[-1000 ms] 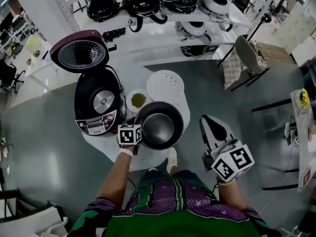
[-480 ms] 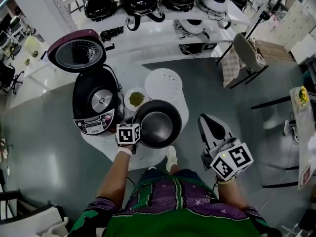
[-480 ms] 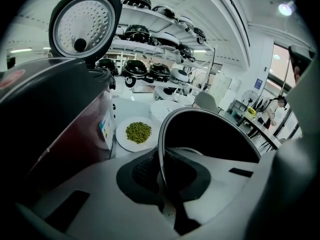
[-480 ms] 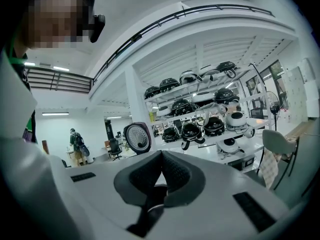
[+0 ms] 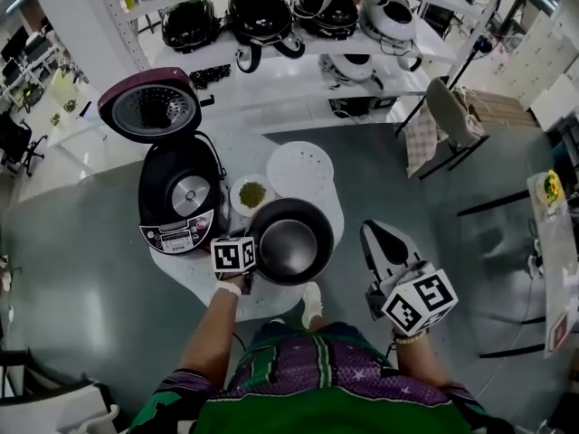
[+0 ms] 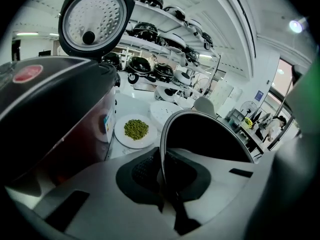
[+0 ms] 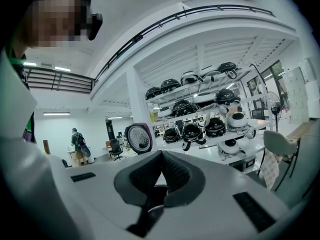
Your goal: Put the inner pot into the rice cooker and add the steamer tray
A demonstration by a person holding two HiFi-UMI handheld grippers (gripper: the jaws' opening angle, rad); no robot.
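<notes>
Pinching the near rim of the pot (image 5: pixel 291 244), our left gripper (image 5: pixel 252 263) is clamped on it, just beside the open rice cooker (image 5: pixel 181 193) and near the steamer tray (image 5: pixel 300 168). Our right gripper (image 5: pixel 381 233) hangs well apart, jaws together, holding nothing.

White plate (image 5: pixel 252 193) of green bits, probably mung beans, on the desk (image 5: pixel 190 274); spare cookers (image 5: pixel 262 12) shelved behind, chair (image 5: pixel 450 107) at right.
</notes>
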